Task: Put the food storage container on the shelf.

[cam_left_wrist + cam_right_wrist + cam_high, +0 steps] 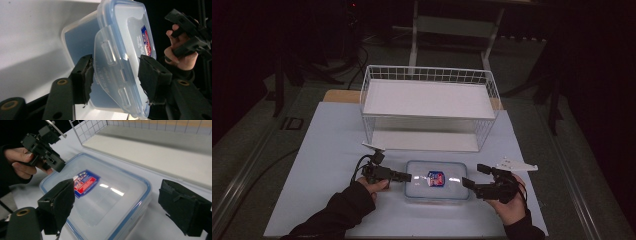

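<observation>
A clear plastic box (422,186) with a blue-rimmed lid and a red and blue label (436,178) lies on the table in front of the wire rack. My left gripper (406,176) is at the box's left end. In the left gripper view the box (125,32) stands on edge, and my left gripper (115,67) is open with its jaws on either side of the lid's latch flap (107,62). My right gripper (472,175) is open at the box's right end. In the right gripper view its jaws (117,195) straddle the lid of the box (107,202) from above.
A white wire rack (429,75) with two white shelves stands behind the box, open toward me. The pale table mat (327,150) has bare room to the left and right. Dark floor and stands surround the table.
</observation>
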`<state>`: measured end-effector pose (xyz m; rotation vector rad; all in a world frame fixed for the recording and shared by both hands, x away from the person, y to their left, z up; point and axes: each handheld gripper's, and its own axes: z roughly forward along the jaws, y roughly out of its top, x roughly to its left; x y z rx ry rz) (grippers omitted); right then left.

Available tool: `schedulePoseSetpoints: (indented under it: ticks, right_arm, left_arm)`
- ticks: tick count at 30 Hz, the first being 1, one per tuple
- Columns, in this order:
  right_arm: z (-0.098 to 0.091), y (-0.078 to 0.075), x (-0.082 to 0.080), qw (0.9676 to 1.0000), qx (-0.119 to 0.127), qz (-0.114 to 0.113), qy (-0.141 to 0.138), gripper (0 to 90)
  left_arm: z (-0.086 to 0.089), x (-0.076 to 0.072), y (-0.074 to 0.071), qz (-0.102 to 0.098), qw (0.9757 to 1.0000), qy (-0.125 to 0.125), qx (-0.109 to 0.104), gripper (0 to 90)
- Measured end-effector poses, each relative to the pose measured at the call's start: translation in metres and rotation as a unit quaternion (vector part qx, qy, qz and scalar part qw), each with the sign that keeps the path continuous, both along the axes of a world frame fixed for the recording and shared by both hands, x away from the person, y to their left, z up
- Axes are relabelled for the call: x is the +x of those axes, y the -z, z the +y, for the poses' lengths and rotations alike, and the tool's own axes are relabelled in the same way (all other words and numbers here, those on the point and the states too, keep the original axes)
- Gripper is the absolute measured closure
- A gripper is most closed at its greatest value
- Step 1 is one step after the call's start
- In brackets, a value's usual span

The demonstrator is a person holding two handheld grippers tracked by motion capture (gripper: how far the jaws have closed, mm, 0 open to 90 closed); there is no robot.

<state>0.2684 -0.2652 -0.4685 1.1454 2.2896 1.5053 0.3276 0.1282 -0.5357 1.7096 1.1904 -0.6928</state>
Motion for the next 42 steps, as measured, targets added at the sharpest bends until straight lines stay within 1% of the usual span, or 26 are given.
schedulePoseSetpoints:
  ticks: [3, 6, 9, 12, 13, 14, 15, 16, 18, 19, 20, 21, 22, 23, 24, 26, 27, 29, 30, 34, 36, 38, 39, 40, 41, 42]
  right_arm:
    - [-0.003, 0.006, 0.004, 0.9996, 0.007, 0.027, -0.002, 16.0]
    - [-0.008, 0.011, 0.007, 0.9983, 0.018, 0.056, 0.000, 18.5]
    - [-0.013, 0.017, 0.010, 0.9959, 0.026, 0.087, -0.001, 21.2]
    - [-0.015, 0.023, 0.014, 0.9915, 0.045, 0.122, -0.008, 25.2]
    - [-0.015, 0.025, 0.014, 0.9904, 0.049, 0.129, -0.009, 29.1]
    - [-0.016, 0.026, 0.014, 0.9890, 0.053, 0.138, -0.014, 31.3]
    - [-0.016, 0.028, 0.015, 0.9874, 0.059, 0.146, -0.017, 32.6]
    - [-0.017, 0.029, 0.015, 0.9854, 0.066, 0.156, -0.021, 36.9]
    - [-0.017, 0.029, 0.015, 0.9843, 0.068, 0.161, -0.021, 41.2]
    - [-0.018, 0.030, 0.015, 0.9826, 0.075, 0.168, -0.025, 46.5]
    - [-0.019, 0.030, 0.015, 0.9807, 0.081, 0.176, -0.028, 48.8]
    - [-0.019, 0.030, 0.015, 0.9807, 0.081, 0.176, -0.028, 48.8]
    - [-0.020, 0.031, 0.015, 0.9794, 0.085, 0.181, -0.029, 50.3]
    - [-0.020, 0.032, 0.015, 0.9773, 0.086, 0.191, -0.033, 52.3]
    - [-0.021, 0.033, 0.015, 0.9749, 0.091, 0.200, -0.034, 52.2]
    - [-0.021, 0.034, 0.015, 0.9727, 0.095, 0.209, -0.036, 51.9]
    - [-0.022, 0.035, 0.015, 0.9707, 0.100, 0.216, -0.034, 52.3]
    - [-0.022, 0.036, 0.014, 0.9698, 0.105, 0.218, -0.033, 52.7]
    - [-0.022, 0.035, 0.014, 0.9703, 0.104, 0.216, -0.032, 52.9]
    - [-0.021, 0.033, 0.011, 0.9732, 0.093, 0.208, -0.032, 53.0]
    - [-0.021, 0.034, 0.011, 0.9721, 0.096, 0.211, -0.033, 52.8]
    - [-0.021, 0.033, 0.012, 0.9723, 0.089, 0.213, -0.036, 51.5]
    - [-0.020, 0.033, 0.012, 0.9716, 0.086, 0.217, -0.037, 50.0]
    - [-0.018, 0.035, 0.013, 0.9717, 0.083, 0.218, -0.038, 49.1]
    - [-0.019, 0.036, 0.013, 0.9702, 0.087, 0.223, -0.036, 49.5]
    - [-0.019, 0.037, 0.013, 0.9695, 0.093, 0.224, -0.035, 50.1]
  left_arm:
    - [0.000, -0.001, -0.001, -0.009, 1.0000, 0.001, 0.001, 50.8]
    - [0.001, -0.004, -0.003, -0.025, 0.9997, 0.007, 0.000, 52.1]
    - [0.000, -0.010, -0.009, -0.054, 0.9984, 0.018, 0.006, 53.7]
    - [0.000, -0.016, -0.013, -0.076, 0.9967, 0.025, 0.009, 54.9]
    - [0.000, -0.018, -0.014, -0.084, 0.9960, 0.027, 0.010, 55.2]
    - [0.000, -0.019, -0.015, -0.089, 0.9955, 0.029, 0.010, 55.4]
    - [0.001, -0.021, -0.015, -0.094, 0.9950, 0.030, 0.009, 56.0]
    - [0.001, -0.023, -0.016, -0.099, 0.9945, 0.031, 0.010, 56.5]
    - [0.001, -0.025, -0.017, -0.103, 0.9941, 0.033, 0.011, 57.0]
    - [0.001, -0.026, -0.018, -0.105, 0.9938, 0.034, 0.012, 57.3]
    - [0.001, -0.027, -0.018, -0.109, 0.9934, 0.035, 0.012, 57.5]
    - [0.001, -0.027, -0.018, -0.109, 0.9934, 0.035, 0.012, 57.6]
    - [0.001, -0.027, -0.018, -0.109, 0.9934, 0.035, 0.012, 57.6]
    - [0.001, -0.031, -0.020, -0.119, 0.9921, 0.037, 0.016, 57.8]
    - [0.001, -0.032, -0.020, -0.122, 0.9918, 0.037, 0.017, 57.8]
    - [0.001, -0.034, -0.021, -0.125, 0.9913, 0.037, 0.020, 57.8]
    - [0.000, -0.035, -0.021, -0.126, 0.9913, 0.034, 0.019, 57.8]
    - [0.000, -0.036, -0.021, -0.129, 0.9909, 0.033, 0.020, 57.8]
    - [0.000, -0.037, -0.021, -0.128, 0.9911, 0.030, 0.021, 57.8]
    - [-0.001, -0.041, -0.023, -0.136, 0.9900, 0.029, 0.025, 57.9]
    - [-0.001, -0.041, -0.023, -0.135, 0.9900, 0.029, 0.026, 57.9]
    - [-0.001, -0.041, -0.022, -0.132, 0.9905, 0.029, 0.025, 57.9]
    - [0.000, -0.041, -0.022, -0.130, 0.9909, 0.028, 0.024, 57.9]
    - [0.000, -0.041, -0.021, -0.127, 0.9913, 0.027, 0.022, 57.9]
    - [0.001, -0.040, -0.020, -0.127, 0.9914, 0.027, 0.020, 57.9]
    - [0.000, -0.041, -0.021, -0.127, 0.9913, 0.026, 0.020, 57.9]
